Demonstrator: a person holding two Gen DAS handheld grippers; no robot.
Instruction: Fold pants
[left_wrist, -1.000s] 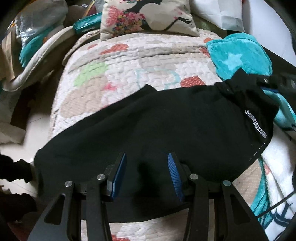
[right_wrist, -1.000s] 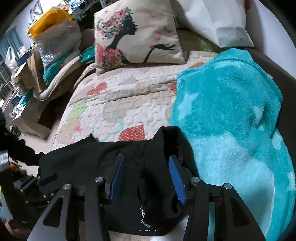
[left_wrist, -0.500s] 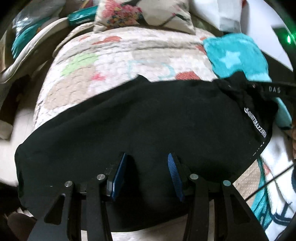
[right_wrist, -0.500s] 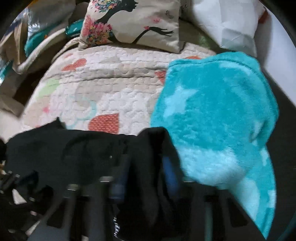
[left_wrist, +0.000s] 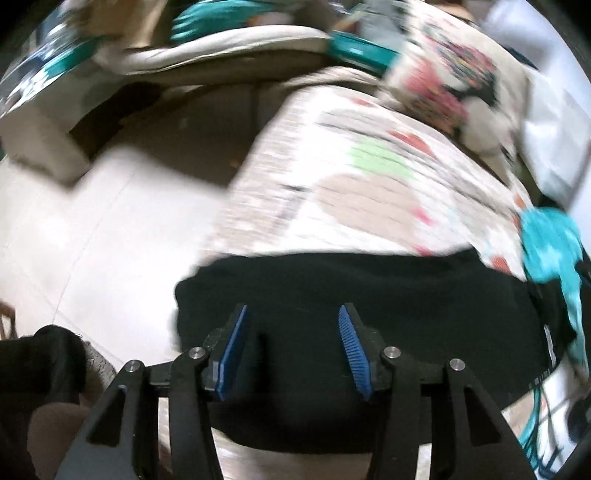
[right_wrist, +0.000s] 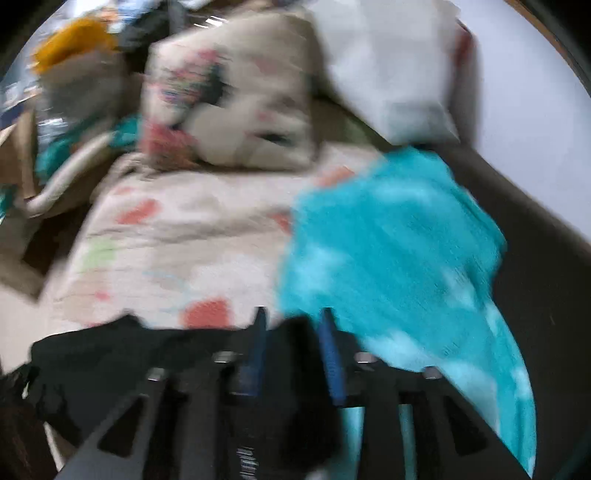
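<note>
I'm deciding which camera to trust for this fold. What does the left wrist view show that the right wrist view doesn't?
Only the left wrist view shows the pale floor beside the bed and the open left gripper hovering over flat black pants.

Only the right wrist view shows the right gripper, jaws closed on a bunched fold of the pants, and a yellow bag.

Both, blurred, show the patterned quilt, teal blanket and printed pillow.

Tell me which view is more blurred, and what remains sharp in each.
Right wrist view: strongest blur; pillow and teal blanket smear, even the right gripper is soft. Left wrist view: quilt streaked, left gripper crisp over the black pants.
</note>
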